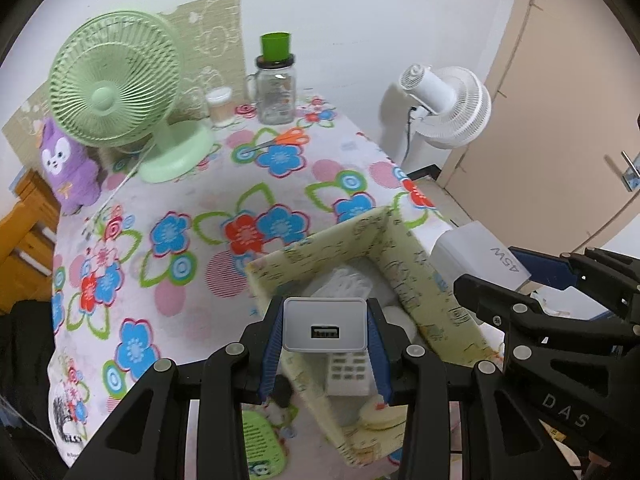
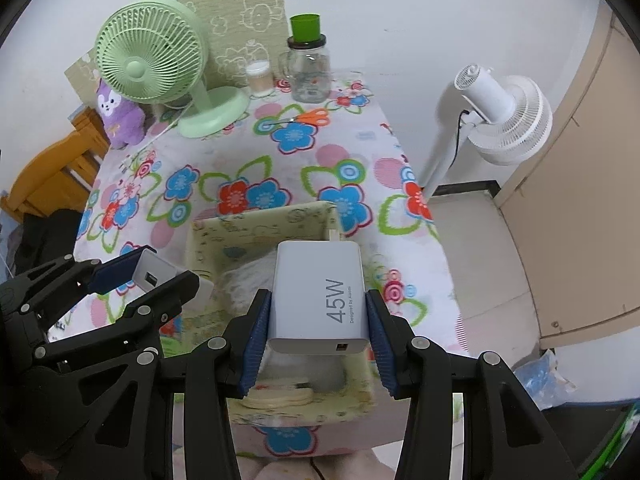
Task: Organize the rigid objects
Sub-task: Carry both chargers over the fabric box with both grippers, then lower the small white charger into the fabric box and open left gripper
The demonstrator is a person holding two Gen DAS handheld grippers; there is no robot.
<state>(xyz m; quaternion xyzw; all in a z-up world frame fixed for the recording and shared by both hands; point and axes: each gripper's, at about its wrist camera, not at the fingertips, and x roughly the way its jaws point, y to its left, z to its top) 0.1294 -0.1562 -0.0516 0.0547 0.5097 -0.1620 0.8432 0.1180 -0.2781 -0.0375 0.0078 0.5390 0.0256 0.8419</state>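
Observation:
My left gripper point(image 1: 325, 330) is shut on a small white USB charger point(image 1: 324, 330), held over a pale yellow printed box point(image 1: 404, 260) on the flowered table. Inside the box lie a white remote point(image 1: 348, 372), a white bag and a cream round piece. My right gripper point(image 2: 318, 312) is shut on a bigger white charger marked 45W point(image 2: 320, 296), hanging above the same box point(image 2: 260, 224). In the left wrist view the right gripper point(image 1: 504, 276) with the 45W charger point(image 1: 480, 252) sits at the box's right side. The left gripper point(image 2: 152, 276) with its charger point(image 2: 156, 272) shows at the left in the right wrist view.
At the table's back stand a green desk fan point(image 1: 116, 92), a purple plush toy point(image 1: 68, 168), a glass jar with a green cup on top point(image 1: 276, 92) and a small jar point(image 1: 220, 104). Orange scissors point(image 1: 286, 138) lie near them. A white floor fan point(image 2: 500, 116) stands right of the table.

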